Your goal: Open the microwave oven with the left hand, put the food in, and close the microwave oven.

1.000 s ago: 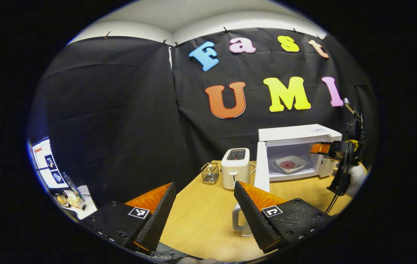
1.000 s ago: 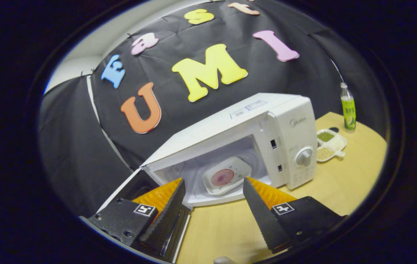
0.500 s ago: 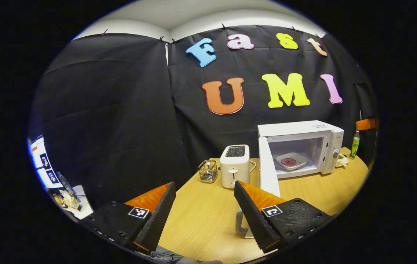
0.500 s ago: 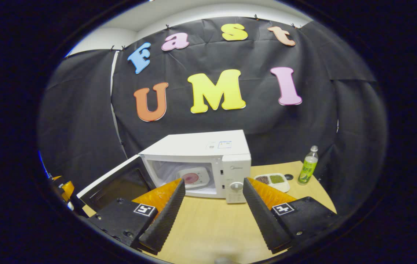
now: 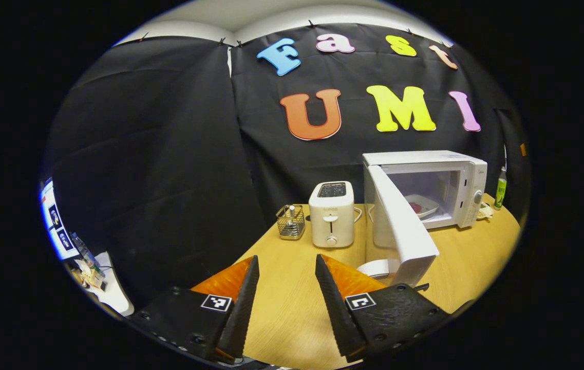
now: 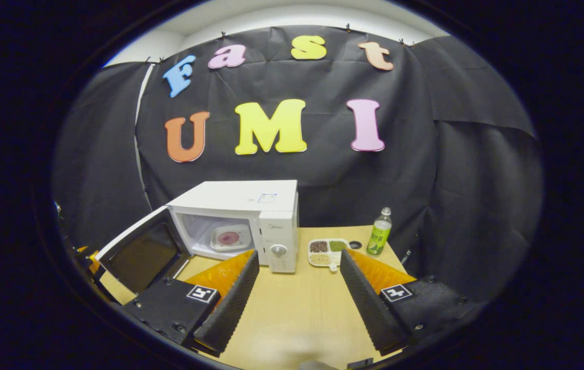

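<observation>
- While the microwave oven stands door ajar on the worktop, plate of food inside;
- left hand-held gripper released, empty;
- right hand-held gripper released, empty.

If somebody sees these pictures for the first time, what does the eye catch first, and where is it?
First comes the white microwave at the back of the wooden table, its door swung wide open and a plate of food inside. Next, the white toaster standing left of it in the left gripper view, and the green bottle to its right.
</observation>
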`<state>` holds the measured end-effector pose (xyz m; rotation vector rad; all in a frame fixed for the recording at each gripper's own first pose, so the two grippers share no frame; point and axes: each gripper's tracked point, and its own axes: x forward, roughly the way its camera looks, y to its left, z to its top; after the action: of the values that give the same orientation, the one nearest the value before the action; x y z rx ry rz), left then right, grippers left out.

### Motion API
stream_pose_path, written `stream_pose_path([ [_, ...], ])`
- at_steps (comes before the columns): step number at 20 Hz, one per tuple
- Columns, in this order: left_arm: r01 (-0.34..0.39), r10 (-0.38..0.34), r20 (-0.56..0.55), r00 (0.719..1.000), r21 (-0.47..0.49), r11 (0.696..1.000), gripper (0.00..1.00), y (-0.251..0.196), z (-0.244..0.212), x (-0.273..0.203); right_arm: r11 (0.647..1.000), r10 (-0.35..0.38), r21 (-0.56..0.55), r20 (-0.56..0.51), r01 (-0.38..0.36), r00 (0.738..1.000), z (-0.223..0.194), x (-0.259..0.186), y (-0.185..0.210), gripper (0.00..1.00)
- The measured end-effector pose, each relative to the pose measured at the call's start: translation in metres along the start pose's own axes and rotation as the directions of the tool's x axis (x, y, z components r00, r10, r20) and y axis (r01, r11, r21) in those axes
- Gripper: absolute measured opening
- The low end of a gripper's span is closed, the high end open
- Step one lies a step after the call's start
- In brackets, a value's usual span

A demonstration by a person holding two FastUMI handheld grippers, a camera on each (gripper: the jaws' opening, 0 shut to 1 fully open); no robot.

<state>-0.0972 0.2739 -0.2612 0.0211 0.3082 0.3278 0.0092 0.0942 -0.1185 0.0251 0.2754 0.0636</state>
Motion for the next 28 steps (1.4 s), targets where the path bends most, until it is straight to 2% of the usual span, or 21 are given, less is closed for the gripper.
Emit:
stream_pose_path([
  [1,0.014,-0.014,-0.005,1.000,-0.002,1.000,0.64,-0.003,-0.004,0.003,1.000,-0.004,0.004,-0.002,0.004,1.000,0.001,-0.001,-0.001,1.00],
  [2,0.022,-0.022,-0.011,1.000,-0.005,1.000,0.45,-0.005,-0.008,0.009,1.000,-0.008,0.008,-0.008,0.008,1.000,0.001,0.000,-0.001,1.00],
  [3,0.021,-0.022,-0.023,1.000,-0.005,1.000,0.32,-0.005,-0.016,0.013,1.000,-0.011,0.006,-0.014,0.011,1.000,0.001,0.000,0.000,0.92],
  [4,0.021,-0.021,-0.030,0.999,-0.003,1.000,0.19,-0.004,-0.021,0.016,1.000,-0.011,0.008,-0.020,0.012,1.000,0.000,0.000,0.001,0.92],
  [6,0.017,-0.017,-0.032,0.999,-0.005,1.000,0.02,-0.004,-0.028,0.021,1.000,-0.002,0.021,-0.040,0.003,0.999,-0.004,0.002,0.006,0.92],
  [7,0.017,-0.017,-0.030,0.999,-0.009,1.000,0.02,-0.004,-0.030,0.021,1.000,0.004,0.028,-0.055,-0.003,0.998,-0.007,0.003,0.009,1.00],
  [8,0.023,-0.024,-0.040,0.999,-0.008,1.000,0.01,-0.006,-0.036,0.022,0.999,0.010,0.038,-0.067,-0.008,0.998,-0.010,0.004,0.010,1.00],
  [9,0.038,-0.038,-0.041,0.998,-0.003,0.999,0.00,-0.010,-0.038,0.023,0.999,0.013,0.047,-0.073,-0.010,0.997,-0.011,0.004,0.011,0.92],
  [13,0.081,-0.081,-0.017,0.997,0.043,0.996,0.00,-0.030,-0.037,0.022,1.000,0.012,0.029,-0.075,-0.010,0.997,-0.010,0.006,0.009,0.92],
  [16,0.117,-0.116,-0.015,0.993,0.031,0.993,0.00,-0.044,-0.036,0.019,1.000,0.013,0.029,-0.069,-0.011,0.998,-0.007,0.004,0.004,0.92],
  [17,0.131,-0.131,-0.010,0.991,0.039,0.991,0.00,-0.051,-0.037,0.017,1.000,0.007,0.025,-0.064,-0.005,0.998,-0.006,0.003,0.001,1.00],
  [18,0.136,-0.136,-0.003,0.991,0.051,0.989,0.00,-0.057,-0.036,0.015,1.000,0.000,0.018,-0.062,0.001,0.998,-0.006,0.003,-0.003,0.92],
  [20,0.157,-0.157,0.001,0.988,0.054,0.986,0.00,-0.070,-0.034,0.011,1.000,-0.005,0.021,-0.067,0.006,0.998,-0.007,0.004,-0.009,0.92],
  [21,0.168,-0.168,0.002,0.986,0.050,0.985,0.00,-0.077,-0.035,0.009,1.000,-0.004,0.024,-0.069,0.006,0.998,-0.007,0.003,-0.011,1.00],
  [28,0.253,-0.254,0.013,0.967,0.046,0.966,0.00,-0.138,-0.030,-0.007,1.000,-0.029,0.011,-0.049,0.030,0.998,0.006,-0.003,-0.041,1.00],
])
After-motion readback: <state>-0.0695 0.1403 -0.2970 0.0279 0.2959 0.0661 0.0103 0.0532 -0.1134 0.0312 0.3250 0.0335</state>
